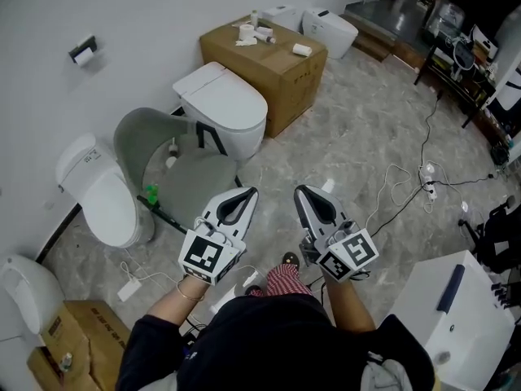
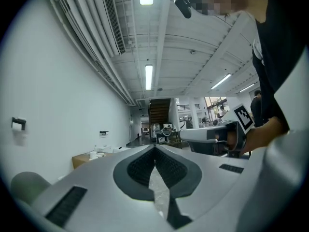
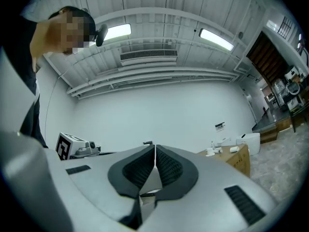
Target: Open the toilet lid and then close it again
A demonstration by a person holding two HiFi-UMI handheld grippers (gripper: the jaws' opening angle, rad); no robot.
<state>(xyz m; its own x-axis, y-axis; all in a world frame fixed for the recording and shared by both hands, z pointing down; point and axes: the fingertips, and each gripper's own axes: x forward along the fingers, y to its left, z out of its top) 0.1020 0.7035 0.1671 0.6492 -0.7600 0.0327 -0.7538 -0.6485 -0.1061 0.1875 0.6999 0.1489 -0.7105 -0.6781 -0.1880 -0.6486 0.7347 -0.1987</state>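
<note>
A white toilet (image 1: 224,104) stands against the wall with its lid down, in the head view. A second white toilet (image 1: 102,192) with its lid down stands to its left. My left gripper (image 1: 250,191) and right gripper (image 1: 299,189) are side by side close to my body, well short of both toilets. Both are shut on nothing, the jaws pressed together. In the left gripper view my left gripper (image 2: 155,147) points at the ceiling and the far room, with the right gripper (image 2: 212,138) beside it. My right gripper (image 3: 154,147) faces the white wall.
A grey-green curved tub (image 1: 155,149) lies between the two toilets. A cardboard box (image 1: 269,55) with small items stands behind the nearer toilet, and more toilets (image 1: 330,29) stand beyond. Cables and a power strip (image 1: 427,172) cross the floor at right. A white unit (image 1: 456,316) is at lower right.
</note>
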